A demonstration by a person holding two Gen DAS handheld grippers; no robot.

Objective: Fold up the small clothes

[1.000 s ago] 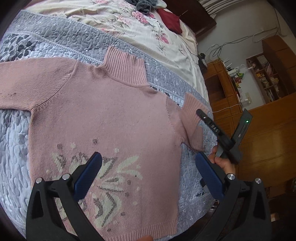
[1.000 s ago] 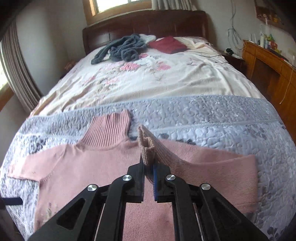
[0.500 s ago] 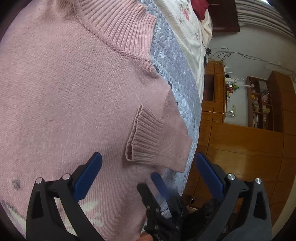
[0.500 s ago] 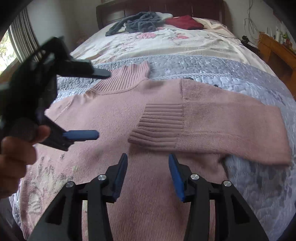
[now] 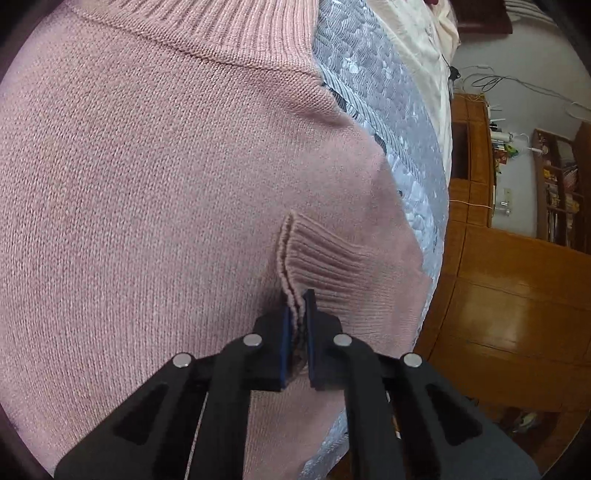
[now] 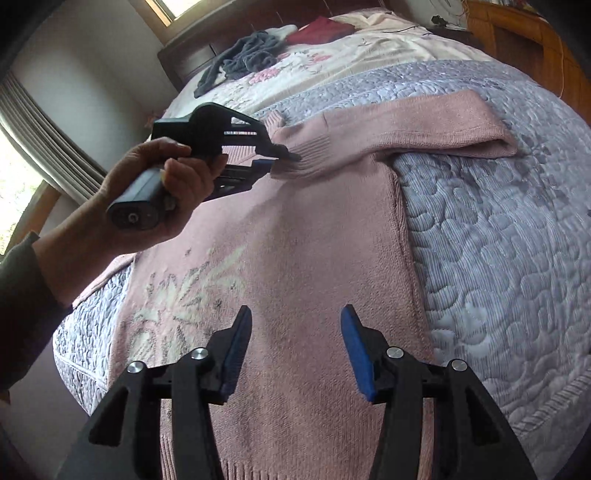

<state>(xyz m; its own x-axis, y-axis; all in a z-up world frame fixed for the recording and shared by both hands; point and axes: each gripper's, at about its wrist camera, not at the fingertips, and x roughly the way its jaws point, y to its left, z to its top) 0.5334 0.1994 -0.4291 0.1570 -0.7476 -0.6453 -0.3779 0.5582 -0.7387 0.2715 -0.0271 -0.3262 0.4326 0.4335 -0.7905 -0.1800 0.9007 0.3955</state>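
Observation:
A pink knitted sweater [image 6: 295, 229] with a pale flower pattern lies flat on the grey quilted bedspread [image 6: 498, 229]. One sleeve [image 6: 424, 122] is folded across the chest, its ribbed cuff [image 5: 321, 266] resting on the body [image 5: 147, 184]. My left gripper [image 5: 297, 306] is shut on the edge of that cuff; in the right wrist view a hand holds the left gripper [image 6: 284, 157] at the cuff. My right gripper [image 6: 295, 325] hovers open above the lower part of the sweater, nothing between its fingers.
A grey garment [image 6: 247, 55] and a dark red one [image 6: 321, 29] lie at the head of the bed on a floral sheet [image 6: 332, 62]. Wooden cabinets [image 5: 517, 288] stand along the bed's side. A curtained window [image 6: 33, 147] is at the left.
My right gripper let go of the cuff, opened and drew back toward the hem. My left gripper came in over the chest and closed on the cuff.

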